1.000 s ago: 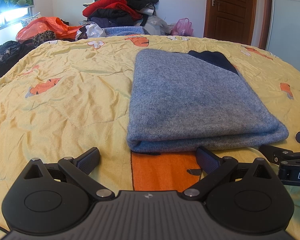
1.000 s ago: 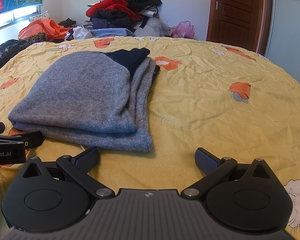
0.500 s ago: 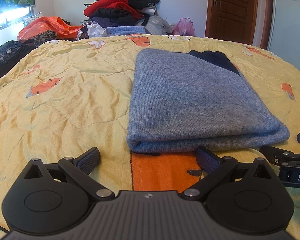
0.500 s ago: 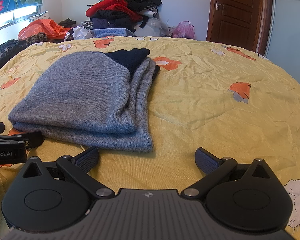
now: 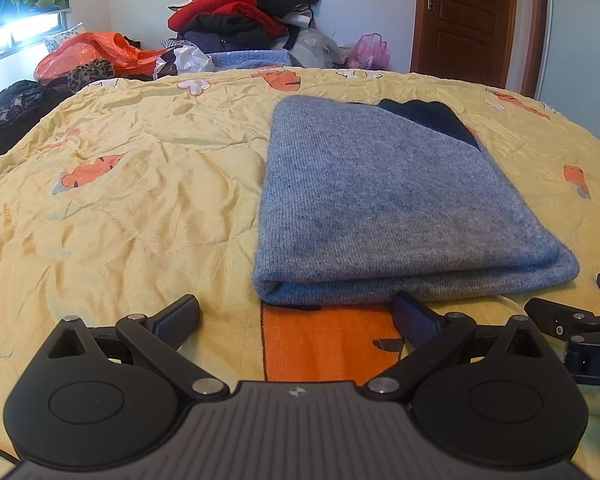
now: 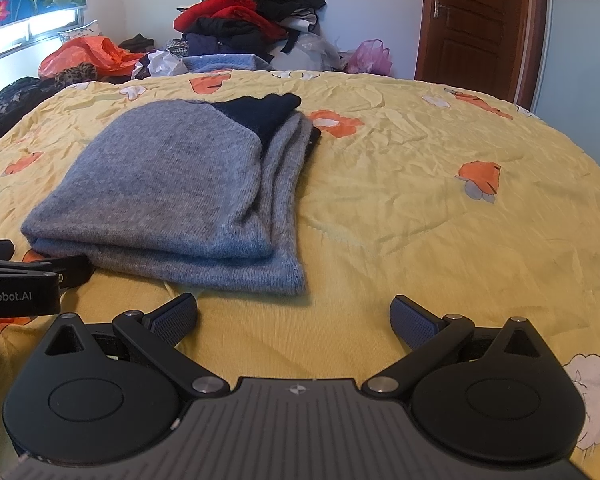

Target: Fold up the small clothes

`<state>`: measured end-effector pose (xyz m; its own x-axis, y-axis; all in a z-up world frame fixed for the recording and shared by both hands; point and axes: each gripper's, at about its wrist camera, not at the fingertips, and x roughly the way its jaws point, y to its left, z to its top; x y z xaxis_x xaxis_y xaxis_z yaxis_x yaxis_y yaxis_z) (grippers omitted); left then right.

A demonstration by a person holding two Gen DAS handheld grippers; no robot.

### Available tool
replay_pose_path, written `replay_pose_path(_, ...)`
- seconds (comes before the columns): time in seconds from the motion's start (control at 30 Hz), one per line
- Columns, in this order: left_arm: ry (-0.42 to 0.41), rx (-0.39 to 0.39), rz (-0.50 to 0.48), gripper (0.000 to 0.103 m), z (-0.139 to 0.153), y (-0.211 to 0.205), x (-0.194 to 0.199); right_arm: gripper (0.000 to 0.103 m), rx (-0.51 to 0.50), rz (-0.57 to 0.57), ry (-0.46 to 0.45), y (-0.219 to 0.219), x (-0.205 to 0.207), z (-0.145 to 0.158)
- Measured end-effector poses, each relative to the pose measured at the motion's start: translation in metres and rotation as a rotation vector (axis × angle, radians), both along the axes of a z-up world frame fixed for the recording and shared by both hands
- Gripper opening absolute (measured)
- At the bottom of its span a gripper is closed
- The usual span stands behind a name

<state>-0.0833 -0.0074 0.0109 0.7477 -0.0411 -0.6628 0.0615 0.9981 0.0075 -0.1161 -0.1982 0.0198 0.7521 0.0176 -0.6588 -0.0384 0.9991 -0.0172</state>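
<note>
The folded grey sweater (image 5: 384, 204) lies on the yellow quilt (image 5: 120, 200) just ahead of the left gripper (image 5: 296, 316) and ahead-left of the right gripper (image 6: 294, 316), both spread wide and holding nothing.

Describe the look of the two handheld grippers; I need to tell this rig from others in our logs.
Both the left gripper and right gripper are matte black, with two round discs, silver pivot pins, a ribbed grey centre plate and dark blue textured fingertips. White side lettering reads "enRobot.AI" on the left gripper.
</note>
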Motion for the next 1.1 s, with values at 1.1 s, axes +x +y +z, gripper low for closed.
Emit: replay_pose_path(1.1,0.050,0.004,0.002,0.103,0.004,-0.001,0.005,0.103,0.002,-0.030,0.043,-0.001,0.008,0.004)
